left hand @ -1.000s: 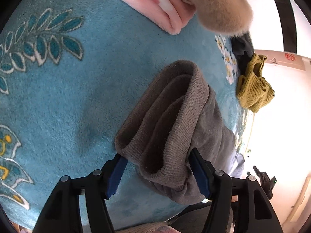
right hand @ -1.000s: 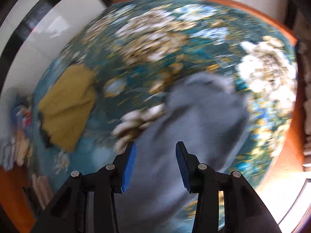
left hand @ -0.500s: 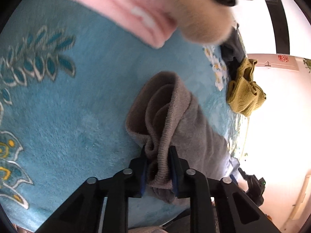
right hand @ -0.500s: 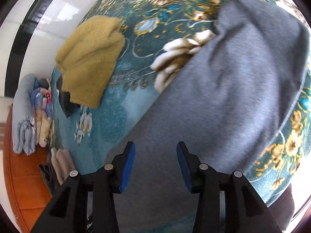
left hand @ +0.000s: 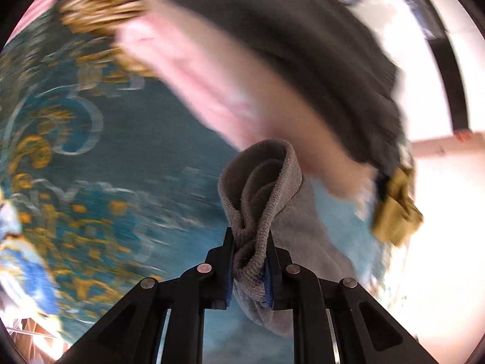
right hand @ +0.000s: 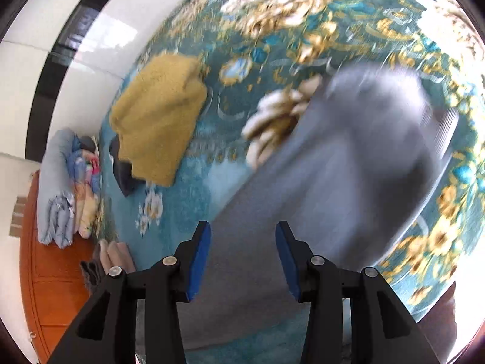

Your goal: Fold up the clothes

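My left gripper (left hand: 249, 261) is pinching the grey garment's ribbed cuff (left hand: 260, 188), bunching toward twelve o'clock; my right gripper (right hand: 242, 257) is hovering agape above the grey garment (right hand: 348, 163).

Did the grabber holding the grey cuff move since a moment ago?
Yes. The left gripper, shut on the grey cuff, has carried it up toward the pink folded garment, which lay farther away before.

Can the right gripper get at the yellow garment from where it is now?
Probably yes. The right gripper is open and empty over the grey garment. The yellow garment lies uncovered on the blanket, ahead to its left, with nothing between.
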The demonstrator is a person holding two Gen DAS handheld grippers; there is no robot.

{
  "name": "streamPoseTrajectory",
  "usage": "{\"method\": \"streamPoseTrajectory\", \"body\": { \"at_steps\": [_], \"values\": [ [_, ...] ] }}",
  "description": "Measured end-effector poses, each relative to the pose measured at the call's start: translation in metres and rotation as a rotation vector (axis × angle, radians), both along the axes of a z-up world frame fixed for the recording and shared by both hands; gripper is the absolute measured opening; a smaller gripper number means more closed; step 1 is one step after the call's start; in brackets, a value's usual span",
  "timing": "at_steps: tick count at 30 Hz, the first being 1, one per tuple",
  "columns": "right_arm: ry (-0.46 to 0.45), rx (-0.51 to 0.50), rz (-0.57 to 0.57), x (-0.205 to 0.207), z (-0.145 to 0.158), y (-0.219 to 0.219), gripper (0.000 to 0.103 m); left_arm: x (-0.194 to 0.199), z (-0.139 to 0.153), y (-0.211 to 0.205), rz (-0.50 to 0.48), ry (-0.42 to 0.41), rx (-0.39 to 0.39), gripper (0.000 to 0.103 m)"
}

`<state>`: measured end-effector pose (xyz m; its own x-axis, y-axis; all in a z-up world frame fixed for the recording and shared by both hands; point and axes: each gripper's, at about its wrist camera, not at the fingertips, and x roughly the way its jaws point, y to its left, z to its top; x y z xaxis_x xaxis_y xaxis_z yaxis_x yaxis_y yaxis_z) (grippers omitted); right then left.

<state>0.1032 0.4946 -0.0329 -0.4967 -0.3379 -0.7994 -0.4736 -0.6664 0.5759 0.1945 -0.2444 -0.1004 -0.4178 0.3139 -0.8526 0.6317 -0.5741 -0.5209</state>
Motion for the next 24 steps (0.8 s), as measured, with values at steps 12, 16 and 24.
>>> {"method": "streamPoseTrajectory", "body": {
  "at_steps": [12,16,24],
  "values": [
    [-0.074,-0.137,-0.284,0.058,-0.032,0.105,0.046,-0.011,-0.006,-0.009,0.032,-0.136,-0.028,0.041],
    [-0.107,-0.319,-0.302,0.055,-0.062,0.103,0.046,-0.004,0.012,-0.018,0.089,-0.108,-0.022,0.042],
    [-0.074,-0.347,-0.371,0.033,-0.073,0.113,0.046,-0.035,0.078,0.012,-0.024,0.102,-0.055,0.042]
  ]
}}
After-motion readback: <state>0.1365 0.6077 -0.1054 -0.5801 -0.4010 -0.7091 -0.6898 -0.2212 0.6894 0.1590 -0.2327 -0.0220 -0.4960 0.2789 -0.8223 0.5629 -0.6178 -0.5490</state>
